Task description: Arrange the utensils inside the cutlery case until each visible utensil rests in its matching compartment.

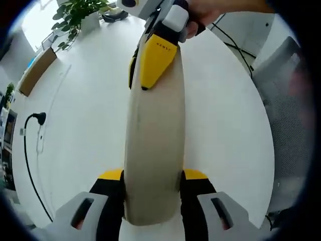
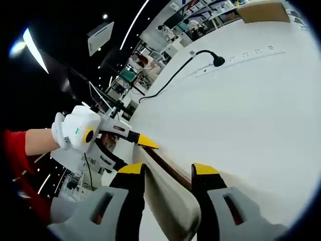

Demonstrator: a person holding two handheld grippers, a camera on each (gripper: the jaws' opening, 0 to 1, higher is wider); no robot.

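A wide white tabletop [image 1: 75, 125] is spread beneath everything, with a black cable [image 1: 27, 150] trailing along one side and a potted plant [image 1: 75, 15] at its far edge. Above it the beige cutlery case [image 1: 153, 150] is held shut and edge-on, so that no utensils or compartments can be seen. In the left gripper view the near end of the case is clamped between the jaws of the left gripper [image 1: 153, 188], which are closed against its two flat sides, while the far end is pinched by the right gripper [image 1: 155, 60]. In the right gripper view the same hold is shown from the other end: the case is squeezed between the right gripper's jaws, and the left gripper is seen gripping further along. The step in hand appears to be setting the case down for opening. It would be done best if the case were kept level, lowered flat onto bare tabletop away from the cable, and released only once it is fully supported.
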